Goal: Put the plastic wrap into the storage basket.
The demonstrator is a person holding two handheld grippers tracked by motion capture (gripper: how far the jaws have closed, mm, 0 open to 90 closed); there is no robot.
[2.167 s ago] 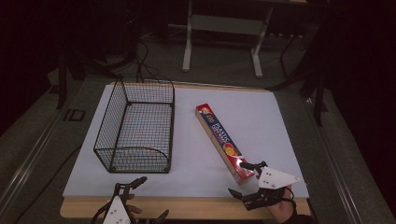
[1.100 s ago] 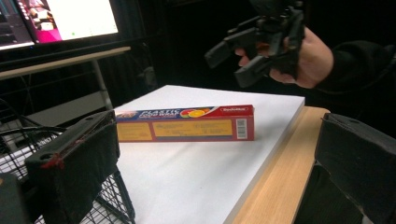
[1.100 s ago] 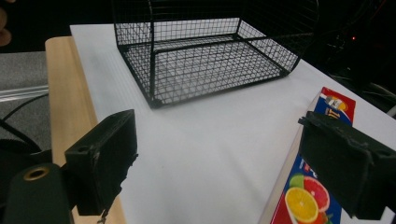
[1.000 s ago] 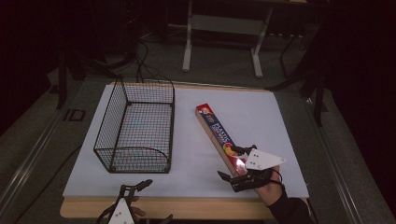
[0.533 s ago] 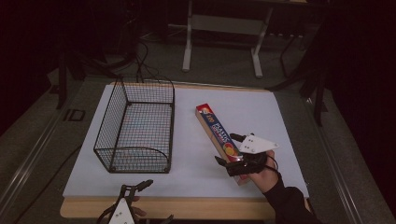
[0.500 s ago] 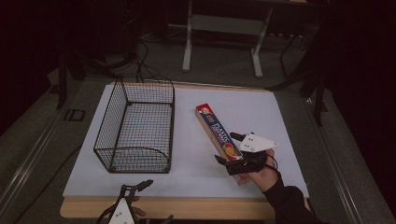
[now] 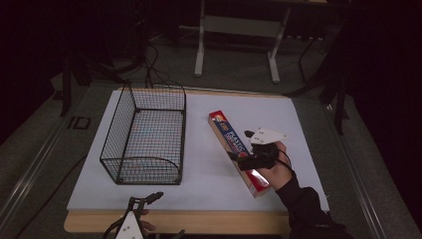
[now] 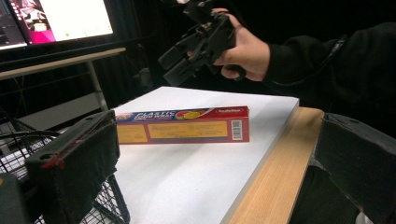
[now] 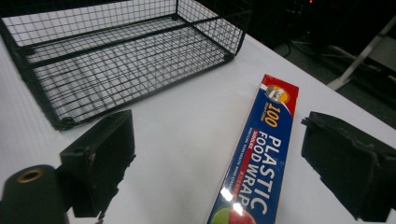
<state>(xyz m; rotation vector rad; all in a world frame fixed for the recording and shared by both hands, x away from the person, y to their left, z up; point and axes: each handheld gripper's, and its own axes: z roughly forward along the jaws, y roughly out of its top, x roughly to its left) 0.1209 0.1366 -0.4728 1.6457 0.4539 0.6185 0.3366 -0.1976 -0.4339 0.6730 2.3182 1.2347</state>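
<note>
**Right gripper poised over the plastic wrap box, jaws wide**

The table (image 7: pixel 199 196), covered by a white sheet with a wooden strip showing along its near edge, carries two things. The larger is the wire basket (image 7: pixel 144 134), empty, standing on the left half of the sheet with its long side running from the near edge toward the far edge. The smaller is the plastic wrap box (image 7: pixel 238 152), a long slim carton lying flat on the right half. Its long axis runs on a diagonal: one end points toward the far edge and a little toward the basket, the other end lies close to the near right corner.

The right gripper (image 7: pixel 246 155) hangs over the near half of the box, held by a hand (image 7: pixel 278 167) that comes in from the near right corner. Its jaws have just been opening and now stand wide. In the right gripper view the box (image 9: pixel 259 177) runs up between them, closer to the right jaw, and neither pad touches it. The jaws straddle the box across its narrow width, so I judge a straight descent and a squeeze would take it.

The left gripper (image 7: pixel 133 223) rests at the near edge in front of the basket, well apart from the box, its jaws also spread and empty. The right hand is plainly the nearer one.
</note>
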